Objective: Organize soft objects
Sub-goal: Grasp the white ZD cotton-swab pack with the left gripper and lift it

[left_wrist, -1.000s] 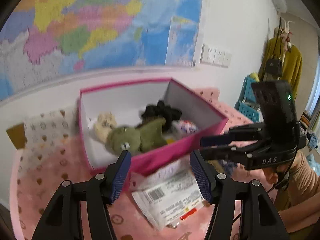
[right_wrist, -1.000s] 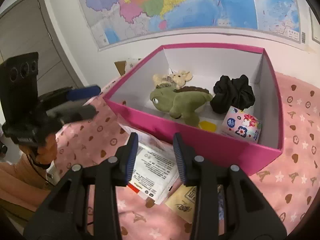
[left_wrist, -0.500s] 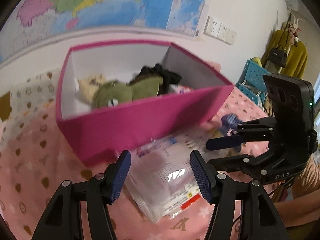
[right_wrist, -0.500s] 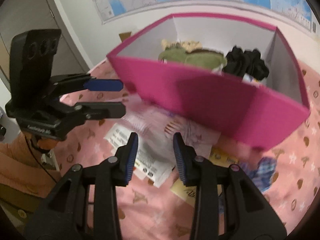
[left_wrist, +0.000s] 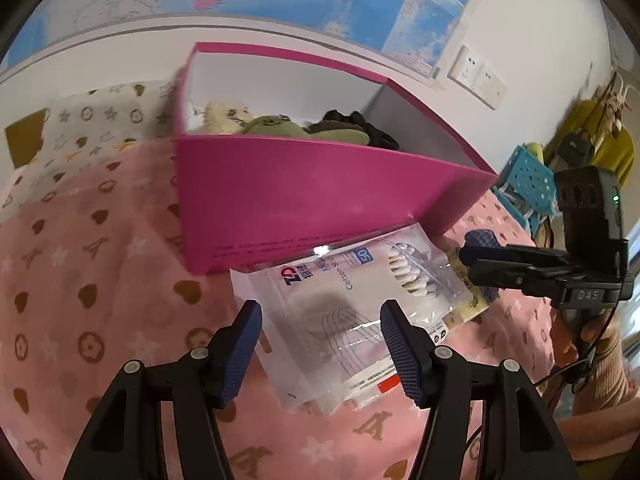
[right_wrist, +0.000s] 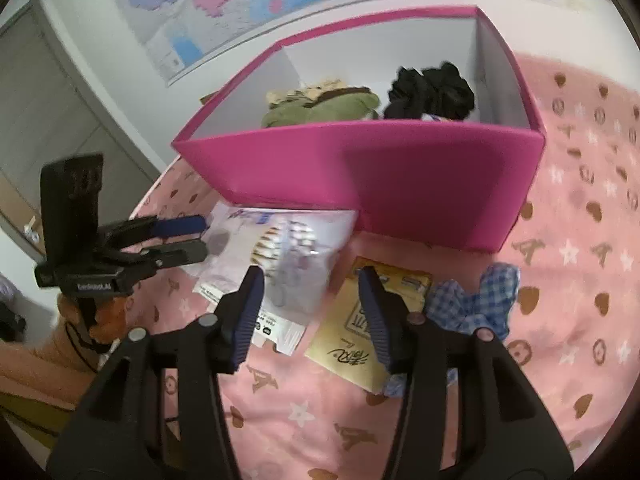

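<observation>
Both tongs released: I'm lowering left gripper [left_wrist: 320, 344] astride clear crinkly cotton-swab packet [left_wrist: 344, 312]; right gripper [right_wrist: 310, 312] hovering, yellow paper sachet [right_wrist: 368, 328] at one o'clock.

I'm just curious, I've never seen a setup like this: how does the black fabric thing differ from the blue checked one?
The black scrunchie lies inside the pink box, beside the green plush toy; the blue checked scrunchie lies outside it on the pink blanket. The black one is plain and dark, the blue one patterned and pale. Both are bunched, ruffled fabric, and neither is gripped.
</observation>
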Demonstrator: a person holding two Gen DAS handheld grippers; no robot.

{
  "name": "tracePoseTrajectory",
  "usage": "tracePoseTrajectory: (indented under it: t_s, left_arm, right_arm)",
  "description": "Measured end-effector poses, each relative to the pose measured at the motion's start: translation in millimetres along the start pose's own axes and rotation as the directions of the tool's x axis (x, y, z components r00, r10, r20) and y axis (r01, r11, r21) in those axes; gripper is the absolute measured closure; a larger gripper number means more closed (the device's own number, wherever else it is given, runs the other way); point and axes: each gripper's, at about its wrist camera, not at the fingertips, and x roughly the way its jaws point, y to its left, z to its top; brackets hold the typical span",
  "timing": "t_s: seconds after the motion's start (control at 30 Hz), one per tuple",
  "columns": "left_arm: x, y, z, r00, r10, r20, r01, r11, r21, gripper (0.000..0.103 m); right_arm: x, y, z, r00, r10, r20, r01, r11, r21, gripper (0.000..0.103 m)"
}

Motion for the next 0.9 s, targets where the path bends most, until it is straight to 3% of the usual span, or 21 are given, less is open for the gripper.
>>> tracePoseTrajectory:
  t_s: [0.2, 0.5, 0.6, 0.73, 0.9]
  left_arm:
    - [-10, 14, -7, 1.000, 0.002, 0.025, 0.000, 0.998, -0.058, 0.036]
    - [-7, 21, -14, 1.000, -0.020, -0.015, 0.018, 0.997, -0.076, 0.036]
    - [-2, 21, -11, 0.999, -0.042, -0.029, 0.040, 0.997, -0.070, 0.038]
    - [7, 18, -8, 0.995, -0.091, -0.051, 0.087, 0.994, -0.074, 0.048]
    - [7, 14, -10, 0.995, -0.086, -0.047, 0.081, 0.993, -0.087, 0.048]
  right_arm:
    - [12, 5, 4, 0.999, 0.036, -0.019, -0.036, 0.999, -0.001, 0.052]
    - [30, 14, 6, 0.997, 0.060, -0.052, -0.061, 0.998, -0.003, 0.052]
    - [30, 9, 6, 0.996, 0.068, -0.049, -0.067, 0.998, 0.015, 0.052]
    - [33, 7, 7, 0.996, 0.079, -0.029, -0.078, 0.997, 0.020, 0.052]
    - [35, 13, 5, 0.999, 0.038, -0.011, -0.038, 0.999, -0.014, 0.071]
